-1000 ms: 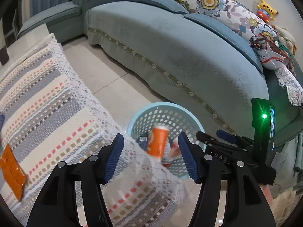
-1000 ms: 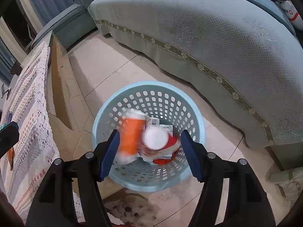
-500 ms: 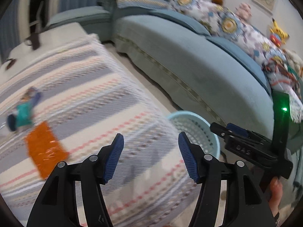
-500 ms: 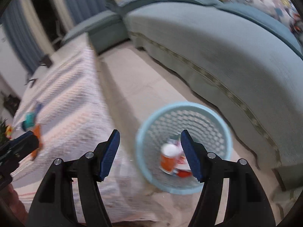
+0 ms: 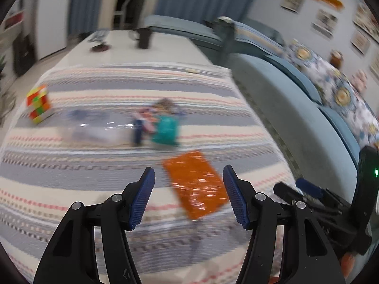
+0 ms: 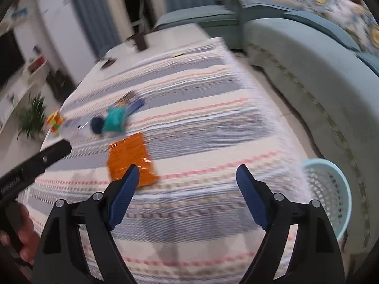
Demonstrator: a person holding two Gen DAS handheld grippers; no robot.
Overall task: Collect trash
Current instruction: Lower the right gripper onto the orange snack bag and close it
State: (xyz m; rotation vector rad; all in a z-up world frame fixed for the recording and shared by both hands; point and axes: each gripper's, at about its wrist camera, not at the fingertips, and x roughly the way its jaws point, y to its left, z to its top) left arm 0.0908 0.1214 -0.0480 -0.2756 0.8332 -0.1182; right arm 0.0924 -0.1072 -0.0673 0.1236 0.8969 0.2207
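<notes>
Left to right across the striped tablecloth (image 5: 71, 165): a colour cube (image 5: 38, 104); a blurred clear bottle (image 5: 94, 130); a teal packet (image 5: 165, 130); an orange wrapper (image 5: 196, 184), lying flat beneath my left gripper (image 5: 188, 194), jaws parted and empty. My right gripper (image 6: 187, 194) is opening, nothing between its jaws. Far right, on the floor beside the sofa (image 6: 308, 71): the blue basket (image 6: 331, 189).

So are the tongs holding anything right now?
No, nothing. The left tongs hover open above the flat orange foil wrapper, and the right tongs are opening with only the striped woven tablecloth behind.
</notes>
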